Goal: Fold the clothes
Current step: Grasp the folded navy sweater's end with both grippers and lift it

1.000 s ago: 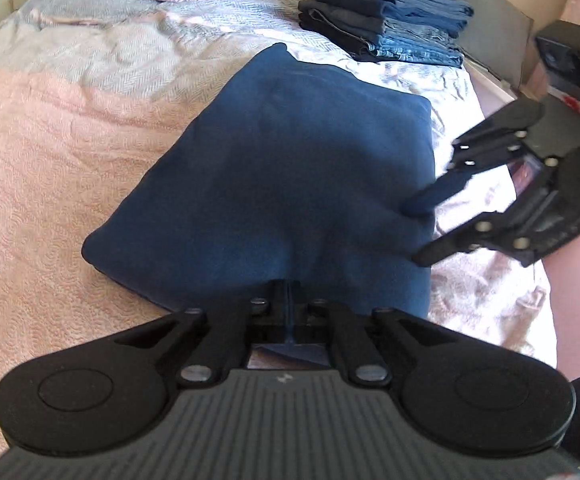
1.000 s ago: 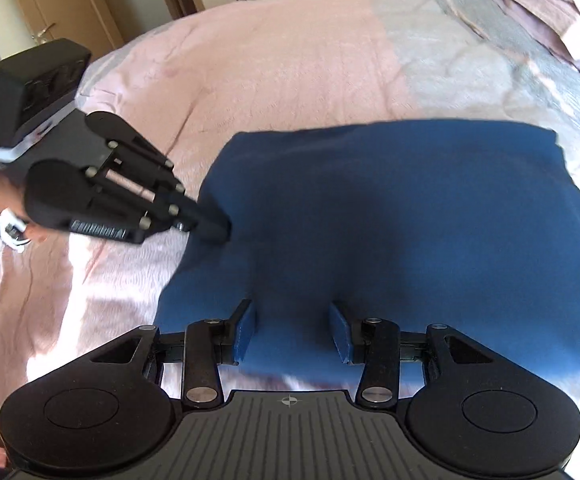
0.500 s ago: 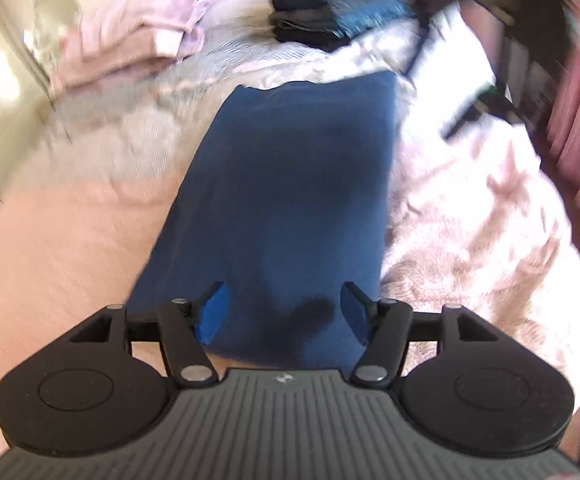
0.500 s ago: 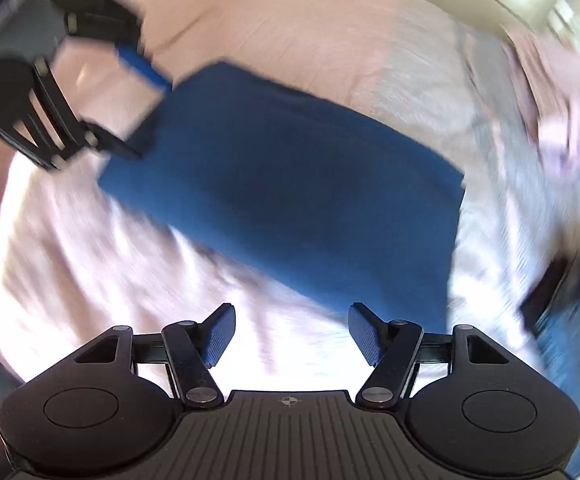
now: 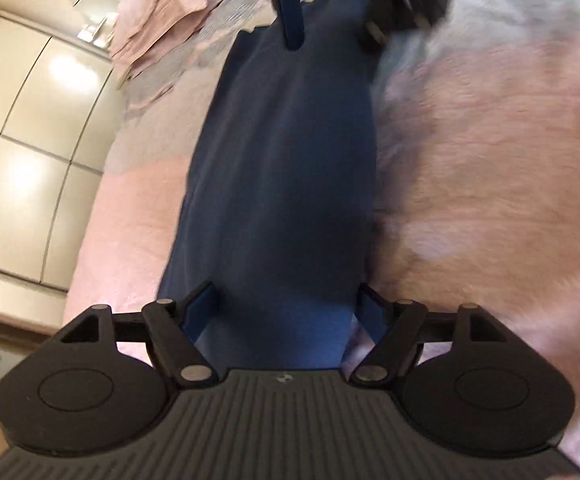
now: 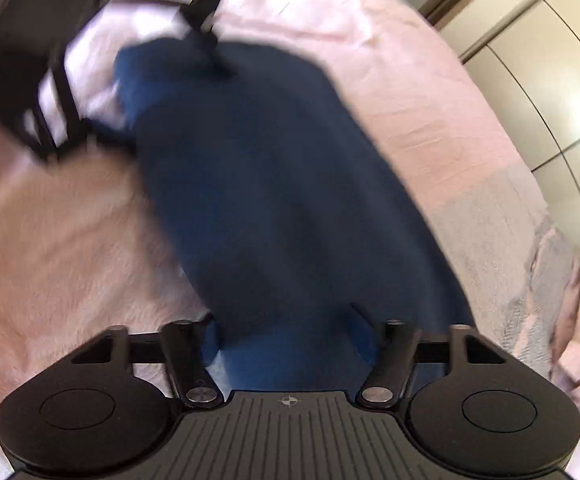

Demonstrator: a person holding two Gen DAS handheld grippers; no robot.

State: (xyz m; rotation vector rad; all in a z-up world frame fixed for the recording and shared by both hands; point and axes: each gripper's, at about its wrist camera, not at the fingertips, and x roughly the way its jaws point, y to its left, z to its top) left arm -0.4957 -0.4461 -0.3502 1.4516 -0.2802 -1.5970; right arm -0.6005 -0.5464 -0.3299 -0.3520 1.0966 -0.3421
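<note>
A folded dark blue garment (image 5: 286, 168) lies flat on the pink bedspread and also shows in the right wrist view (image 6: 274, 184). My left gripper (image 5: 288, 312) is open, its fingers straddling one short end of the garment. My right gripper (image 6: 288, 338) is open, straddling the opposite short end. Each gripper appears blurred at the far end in the other's view: the right one (image 5: 329, 16) and the left one (image 6: 158, 72).
The bed (image 5: 489, 168) is covered in a pink and grey spread. Folded pink linen (image 5: 162, 12) lies near the head of the bed. Cream wardrobe doors (image 5: 22, 140) stand beside the bed, also in the right wrist view (image 6: 557, 92).
My left gripper let go of the garment and opened. Both grippers swung round to opposite short ends of the folded garment and now face each other along its length.
</note>
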